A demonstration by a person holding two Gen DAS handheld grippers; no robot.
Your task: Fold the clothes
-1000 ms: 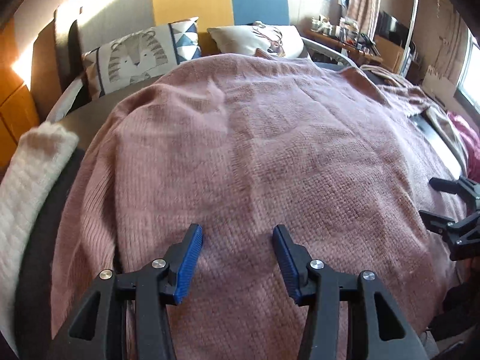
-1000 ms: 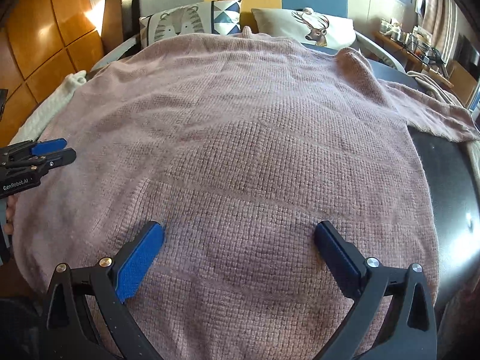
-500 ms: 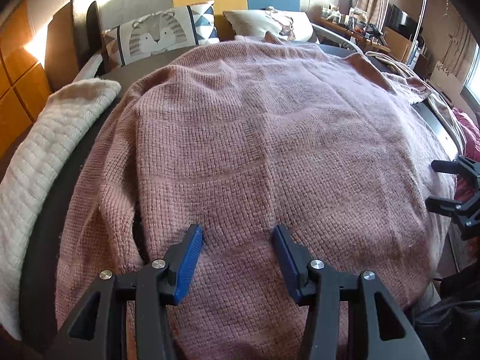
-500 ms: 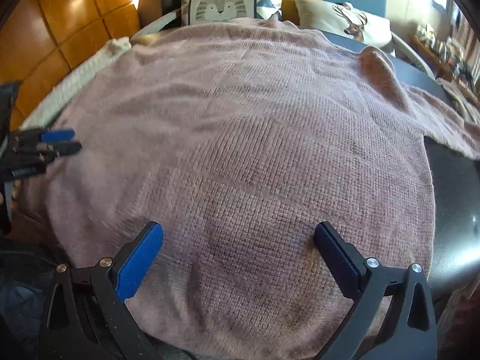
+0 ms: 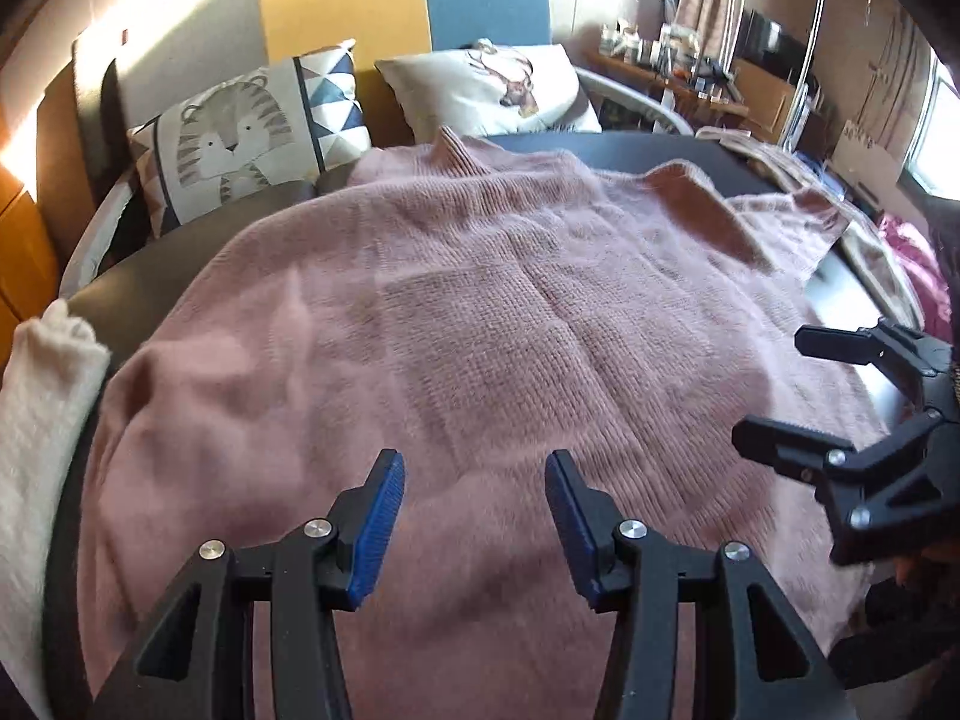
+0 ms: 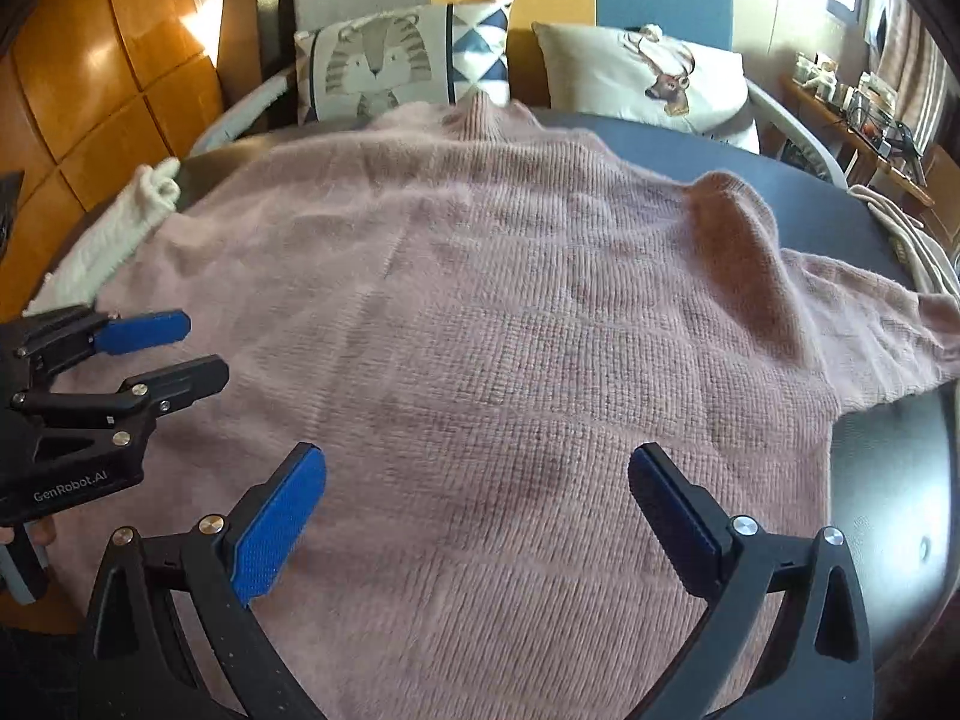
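**Pink sweater spread flat, both grippers above its near half with nothing held**

A pink knitted sweater (image 6: 510, 324) lies spread over a dark round table (image 6: 888, 480), covering most of the top. Its collar points to the far side, reaching the tiger cushion (image 6: 384, 60); a deer cushion (image 6: 654, 78) sits to the right of that, both against a grey, yellow and blue sofa back (image 5: 384, 6).

The right sleeve (image 6: 864, 330) runs out to the table's right rim, with a raised fold in the knit just left of it. Bare dark tabletop shows on the near right and along the far right edge. On the left, the sweater's edge meets a white knitted garment (image 6: 102, 252) lying along the table's left rim.

The left gripper (image 5: 474, 516) hangs above the sweater's near left part, its blue-padded jaws partly apart and empty. The right gripper (image 6: 477, 510) hangs above the near middle, jaws spread wide, also empty. Whether either set of fingertips touches the knit cannot be told. In the right wrist view the left gripper appears at the left edge, near the sweater's left border.
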